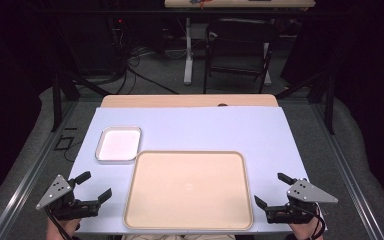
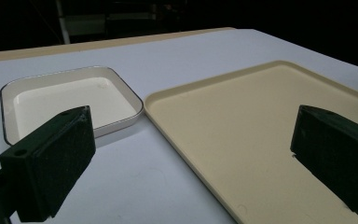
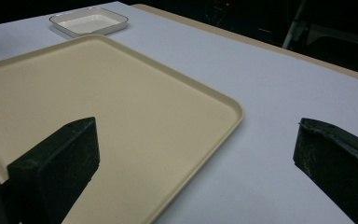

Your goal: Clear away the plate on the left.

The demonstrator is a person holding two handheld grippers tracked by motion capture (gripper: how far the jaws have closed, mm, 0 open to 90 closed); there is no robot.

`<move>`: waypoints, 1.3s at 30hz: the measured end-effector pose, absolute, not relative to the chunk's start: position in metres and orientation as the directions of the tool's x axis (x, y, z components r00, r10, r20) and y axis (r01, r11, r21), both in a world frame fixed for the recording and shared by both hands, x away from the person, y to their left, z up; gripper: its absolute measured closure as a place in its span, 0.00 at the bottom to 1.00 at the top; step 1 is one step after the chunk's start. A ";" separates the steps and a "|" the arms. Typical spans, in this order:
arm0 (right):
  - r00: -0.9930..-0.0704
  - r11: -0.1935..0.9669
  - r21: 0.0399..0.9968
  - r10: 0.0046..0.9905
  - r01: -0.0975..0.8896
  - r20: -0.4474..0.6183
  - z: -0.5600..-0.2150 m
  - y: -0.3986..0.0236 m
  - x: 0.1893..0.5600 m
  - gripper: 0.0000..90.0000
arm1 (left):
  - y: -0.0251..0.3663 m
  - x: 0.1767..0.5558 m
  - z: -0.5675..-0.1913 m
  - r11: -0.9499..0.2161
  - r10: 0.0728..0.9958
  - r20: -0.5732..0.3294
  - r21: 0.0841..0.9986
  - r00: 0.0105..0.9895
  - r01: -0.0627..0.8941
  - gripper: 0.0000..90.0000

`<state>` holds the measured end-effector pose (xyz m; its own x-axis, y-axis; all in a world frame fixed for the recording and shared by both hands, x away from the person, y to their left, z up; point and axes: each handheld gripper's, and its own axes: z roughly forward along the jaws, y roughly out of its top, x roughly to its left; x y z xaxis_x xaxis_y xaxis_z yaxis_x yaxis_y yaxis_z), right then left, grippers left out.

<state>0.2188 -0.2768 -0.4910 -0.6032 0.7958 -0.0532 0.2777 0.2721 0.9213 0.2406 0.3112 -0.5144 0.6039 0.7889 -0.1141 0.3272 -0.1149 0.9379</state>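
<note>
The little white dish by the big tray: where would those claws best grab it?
Probably the raised rim of the white dish on its near-left edge, reached by the left gripper, whose open fingers are nearest. The beige tray crowds its right corner, so that side looks awkward.

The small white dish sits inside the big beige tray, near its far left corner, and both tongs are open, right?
Not quite. The small white dish sits outside the big beige tray, on the table beside its far left corner, as the high view shows. Both tongs, left and right, are open.
</note>
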 end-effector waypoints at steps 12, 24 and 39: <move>-0.599 0.277 0.917 0.799 0.285 -0.055 -0.491 -0.276 0.219 0.00 | 0.309 0.244 -0.513 -0.150 0.779 -0.119 0.918 0.615 0.367 0.00; -0.595 0.282 0.910 0.802 0.305 -0.049 -0.492 -0.276 0.221 0.00 | 0.309 0.254 -0.514 -0.178 0.784 -0.160 0.868 0.600 0.464 0.00; -0.602 0.287 0.904 0.797 0.318 -0.042 -0.493 -0.275 0.222 0.00 | 0.318 0.275 -0.496 -0.180 0.804 -0.191 0.825 0.563 0.536 0.00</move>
